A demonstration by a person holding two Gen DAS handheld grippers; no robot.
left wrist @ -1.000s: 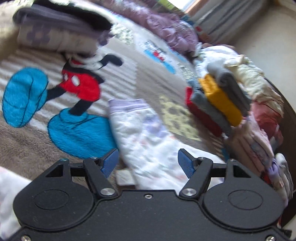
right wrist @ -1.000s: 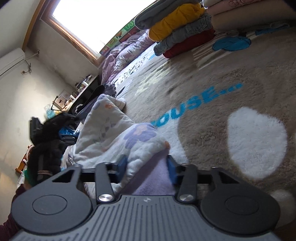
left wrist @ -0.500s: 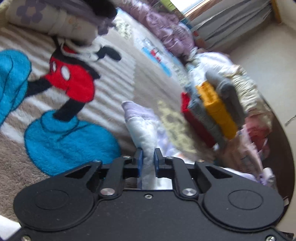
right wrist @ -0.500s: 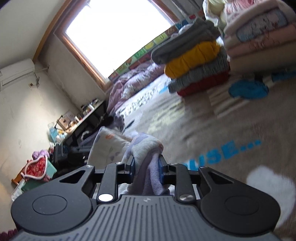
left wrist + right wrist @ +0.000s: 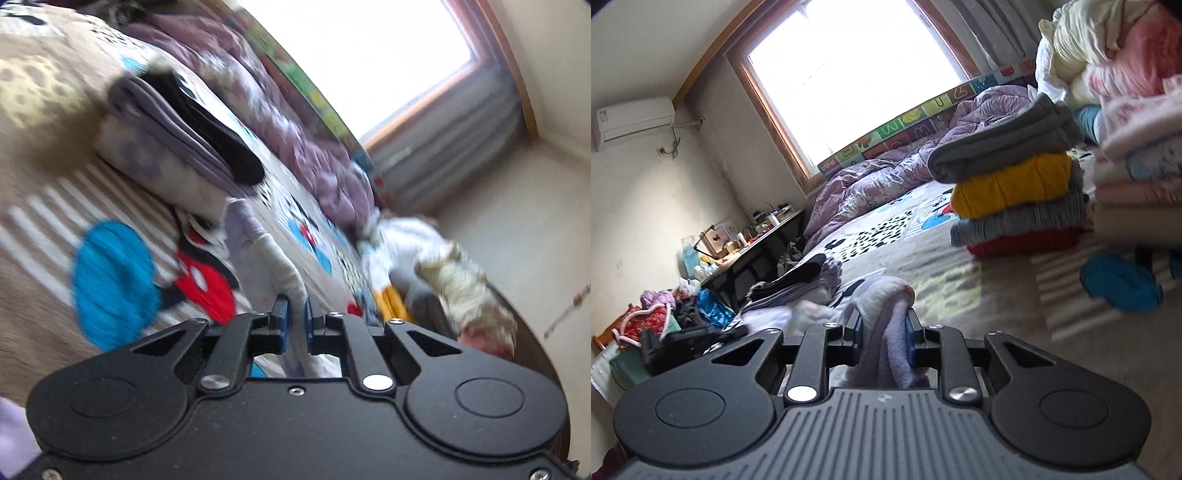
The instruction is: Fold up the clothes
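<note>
Your left gripper [image 5: 295, 314] pinched the white and purple garment [image 5: 275, 266] tight. Your right gripper [image 5: 882, 332] squeezed another bunch of the same garment [image 5: 886, 295]. The cloth hung lifted above the cartoon blanket [image 5: 44, 229], near the folded purple pile [image 5: 177, 147] on that blanket.

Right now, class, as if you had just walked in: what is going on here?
A person is folding laundry on a cartoon-print blanket. Each hand-held gripper is shut on a pale lilac-and-white garment: the left hand-held gripper pinches a thin edge, the right hand-held gripper a bunched fold. Folded stacks already lie on the blanket, one with a yellow piece.
</note>
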